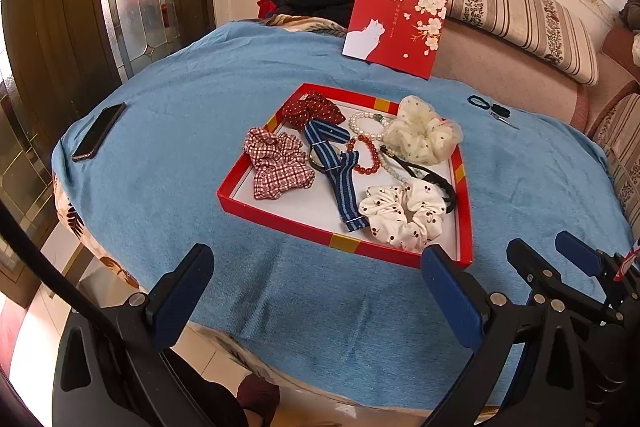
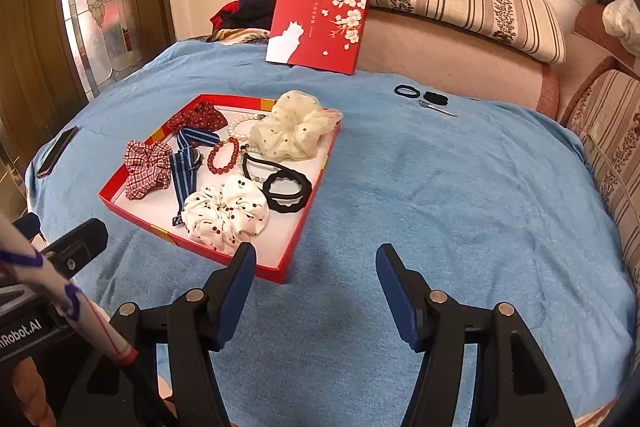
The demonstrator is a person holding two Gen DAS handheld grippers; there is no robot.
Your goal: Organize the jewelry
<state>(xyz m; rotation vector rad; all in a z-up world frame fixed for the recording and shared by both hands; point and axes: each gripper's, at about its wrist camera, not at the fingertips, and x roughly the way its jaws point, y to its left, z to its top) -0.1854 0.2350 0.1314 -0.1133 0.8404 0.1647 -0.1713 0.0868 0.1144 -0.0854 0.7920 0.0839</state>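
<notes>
Both hand-held grippers were spread wide, empty, hovering at the near table edge: left hand-held gripper (image 1: 318, 273), right hand-held gripper (image 2: 316, 279). The shallow red cardboard tray (image 2: 298, 227) on the blue towel-covered table (image 2: 440, 187) held scrunchies, a red bead bracelet (image 2: 224, 157), a pearl bracelet (image 2: 236, 129) and a black wavy hair tie (image 2: 287, 191).

Warm daylight, sharp, fisheye-warped edges

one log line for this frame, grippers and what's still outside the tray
left gripper: open, empty | right gripper: open, empty | red tray: holds scrunchies, bracelets | outside: black hair ties, hair clip on blue blanket
</notes>
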